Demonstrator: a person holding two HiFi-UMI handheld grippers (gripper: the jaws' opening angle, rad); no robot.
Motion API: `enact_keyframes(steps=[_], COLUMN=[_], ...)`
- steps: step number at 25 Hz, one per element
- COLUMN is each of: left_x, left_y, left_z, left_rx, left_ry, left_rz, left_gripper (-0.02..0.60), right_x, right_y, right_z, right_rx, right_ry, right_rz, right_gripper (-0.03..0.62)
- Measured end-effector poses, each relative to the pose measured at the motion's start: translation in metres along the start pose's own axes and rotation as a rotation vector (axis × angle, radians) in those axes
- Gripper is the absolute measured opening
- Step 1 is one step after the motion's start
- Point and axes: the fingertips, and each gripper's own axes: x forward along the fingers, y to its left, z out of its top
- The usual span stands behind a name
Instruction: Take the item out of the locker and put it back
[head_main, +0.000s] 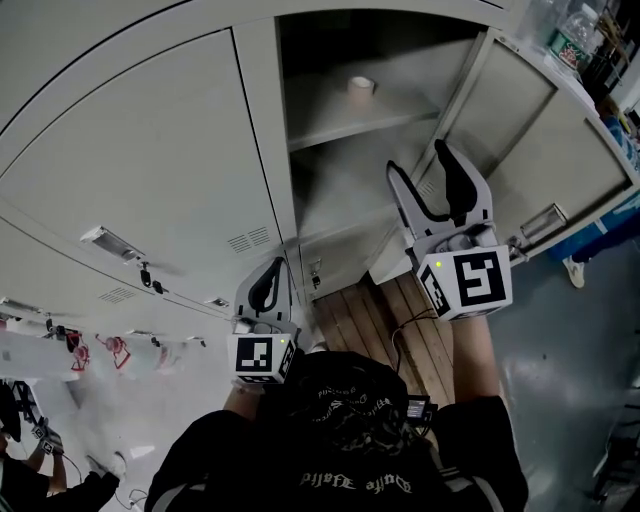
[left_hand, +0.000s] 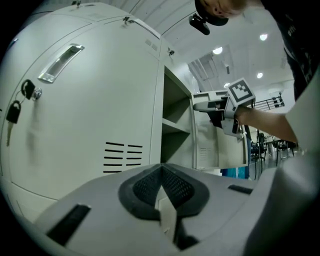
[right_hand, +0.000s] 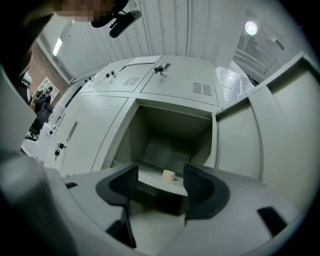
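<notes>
Item: small, pale, squat cylinder (right_hand: 169, 174) lying on the upper shelf (head_main: 340, 125), twelve o'clock in the head view.
Locker: boxy, smooth grey sheet metal (head_main: 330, 190), with its door (head_main: 520, 130) open at two o'clock.
Right gripper: (head_main: 422, 175) black ribbed pads spread wide and empty, aimed at the shelf.
Left gripper: (left_hand: 161, 182) meshed pads pressed together, nothing between them.

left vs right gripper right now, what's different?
Left gripper has its jaws together; right gripper has them apart. Left sits low beside a closed locker door; right is raised toward the open locker, aimed at the pale roll on its shelf. Both hold nothing.
</notes>
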Motion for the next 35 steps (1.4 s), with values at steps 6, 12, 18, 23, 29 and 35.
enact_keyframes(steps=[6, 12, 18, 23, 29, 35], left_x=[-0.004, -0.005, -0.007, -0.010, -0.013, -0.017], left_y=[-0.004, -0.006, -0.007, -0.009, -0.012, -0.017], left_z=[0.007, 0.009, 0.010, 0.008, 0.008, 0.005], left_rx=[0.004, 0.002, 0.001, -0.002, 0.003, 0.002], left_ry=[-0.022, -0.033, -0.039, -0.036, -0.037, -0.039], left_rz=[0.002, -0.006, -0.002, -0.003, -0.013, -0.017], left_gripper=[0.008, 0.007, 0.008, 0.008, 0.008, 0.008], right_x=[-0.017, -0.030, -0.046, -0.057, -0.071, -0.082], right_y=[0.015, 0.030, 0.047, 0.064, 0.081, 0.089], right_z=[-0.028, -0.049, -0.071, -0.096, -0.122, -0.138], right_rx=[0.084, 0.114, 0.140, 0.193, 0.224, 0.247], right_ry=[0.030, 0.068, 0.085, 0.130, 0.189, 0.221], right_rz=[-0.001, -0.010, -0.016, -0.009, -0.020, -0.032], right_gripper=[0.282, 0.282, 0.282, 0.282, 0.282, 0.282])
